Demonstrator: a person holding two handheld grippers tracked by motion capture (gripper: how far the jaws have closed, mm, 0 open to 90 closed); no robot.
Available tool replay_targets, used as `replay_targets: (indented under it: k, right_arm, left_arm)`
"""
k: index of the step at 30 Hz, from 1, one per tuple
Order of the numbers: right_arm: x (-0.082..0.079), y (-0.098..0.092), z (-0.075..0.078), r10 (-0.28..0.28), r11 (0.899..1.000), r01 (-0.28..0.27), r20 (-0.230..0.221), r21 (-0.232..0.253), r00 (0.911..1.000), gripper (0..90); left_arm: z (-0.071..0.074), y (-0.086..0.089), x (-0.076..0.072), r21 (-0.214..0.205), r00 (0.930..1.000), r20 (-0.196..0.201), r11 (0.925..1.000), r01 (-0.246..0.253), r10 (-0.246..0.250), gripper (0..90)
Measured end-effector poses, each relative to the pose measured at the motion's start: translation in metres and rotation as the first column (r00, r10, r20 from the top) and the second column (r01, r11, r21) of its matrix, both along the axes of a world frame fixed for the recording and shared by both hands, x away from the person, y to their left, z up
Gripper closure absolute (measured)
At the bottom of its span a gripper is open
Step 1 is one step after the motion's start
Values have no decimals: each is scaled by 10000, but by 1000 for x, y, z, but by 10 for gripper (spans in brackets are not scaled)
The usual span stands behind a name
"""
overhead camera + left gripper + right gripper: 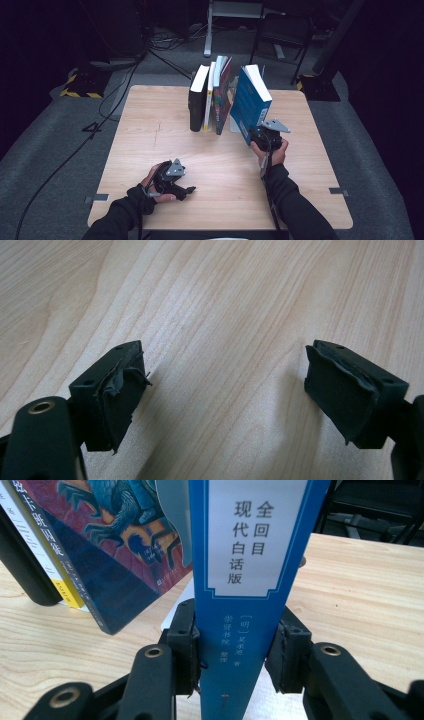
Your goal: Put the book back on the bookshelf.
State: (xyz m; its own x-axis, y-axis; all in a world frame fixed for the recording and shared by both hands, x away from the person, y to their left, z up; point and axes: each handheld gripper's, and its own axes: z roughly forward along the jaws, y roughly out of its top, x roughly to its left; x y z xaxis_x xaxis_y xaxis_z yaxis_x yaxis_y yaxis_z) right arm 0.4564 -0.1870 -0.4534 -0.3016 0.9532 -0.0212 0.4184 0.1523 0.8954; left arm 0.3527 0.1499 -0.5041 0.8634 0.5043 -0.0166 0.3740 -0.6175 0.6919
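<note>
Blue book (240,630), white spine label with dark Chinese characters

Beyond the far edge of your wooden table (150,150) you have grey carpet (45,150), dark surroundings and 1 black folding chair (280,37). Black cables (115,95) trail past the far left corner, near a yellow-and-black striped base (80,85).

Both forearms wear dark long sleeves (295,207). Each black gripper carries a grey three-cornered plate (274,125) and a trailing cable. The left gripper (225,390) has frayed black pads (117,400); brass-ringed screw holes (153,652) mark the right gripper's (235,652) arms.
</note>
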Motion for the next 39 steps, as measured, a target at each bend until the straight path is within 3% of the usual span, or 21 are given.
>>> replay_targets:
  k: [5,11,21,34,39]
  right_arm:
    - [8,7,-3,-433,9989,429,201,213,9989,616]
    - [18,10,-2,-620,9977,617,92,274,9980,615]
    - [22,19,0,-254,9993,261,259,-259,9993,612]
    - [19,7,-1,-177,9998,177,28,47,9998,601]
    - [17,0,-1,28,10000,-27,-119,22,9999,557]
  left_arm:
    - [0,0,0,2,10000,8,10000,25,-25,167]
    - [0,0,0,-3,10000,-4,10000,67,-67,167]
    - [0,0,0,-19,10000,-16,10000,91,-91,167]
    - [0,0,0,-12,10000,-5,10000,92,-92,167]
    - [0,0,0,-14,10000,-5,10000,89,-89,167]
